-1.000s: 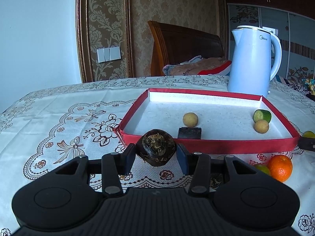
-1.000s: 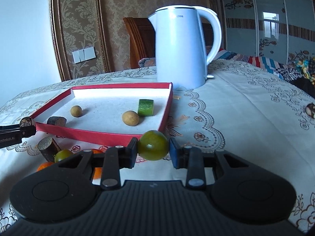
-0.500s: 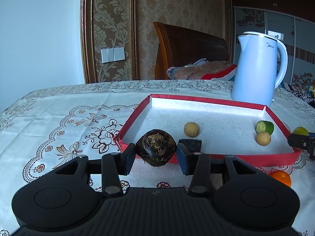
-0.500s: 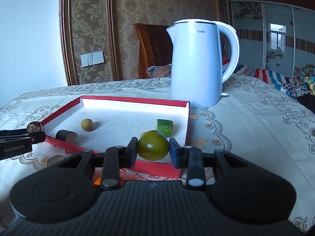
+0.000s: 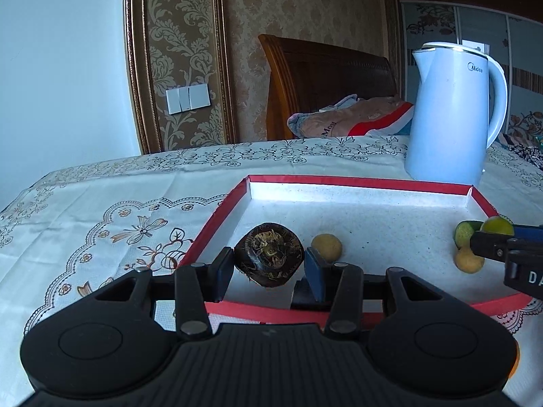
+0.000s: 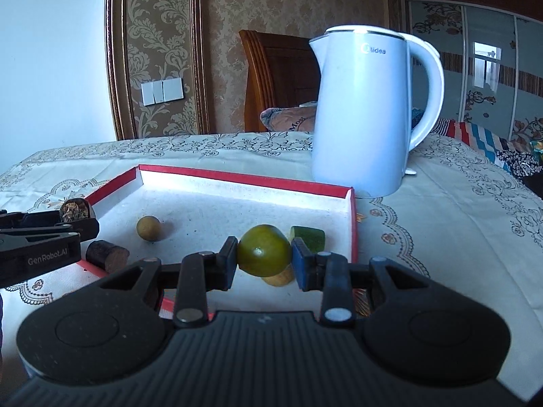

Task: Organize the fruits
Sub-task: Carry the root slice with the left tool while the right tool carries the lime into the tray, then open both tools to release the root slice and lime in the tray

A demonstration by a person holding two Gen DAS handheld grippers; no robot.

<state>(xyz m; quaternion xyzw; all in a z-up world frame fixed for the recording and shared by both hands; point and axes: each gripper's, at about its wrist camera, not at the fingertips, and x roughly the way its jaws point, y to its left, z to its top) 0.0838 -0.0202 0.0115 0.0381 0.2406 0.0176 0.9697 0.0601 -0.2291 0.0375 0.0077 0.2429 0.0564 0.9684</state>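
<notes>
My left gripper is shut on a dark brown round fruit and holds it over the near left part of the red-rimmed tray. My right gripper is shut on a green round fruit over the tray's near right part. In the tray lie a small tan fruit, a second tan fruit, a green cut piece and a dark brown stub. The right gripper shows in the left wrist view, the left in the right wrist view.
A white electric kettle stands on the patterned tablecloth just behind the tray's far right corner. A wooden chair back with a bundle of cloth is beyond the table. The wall is at the left.
Both grippers have moved forward with their fruits, from in front of the tray's near rim to over its floor. Both remain shut.
</notes>
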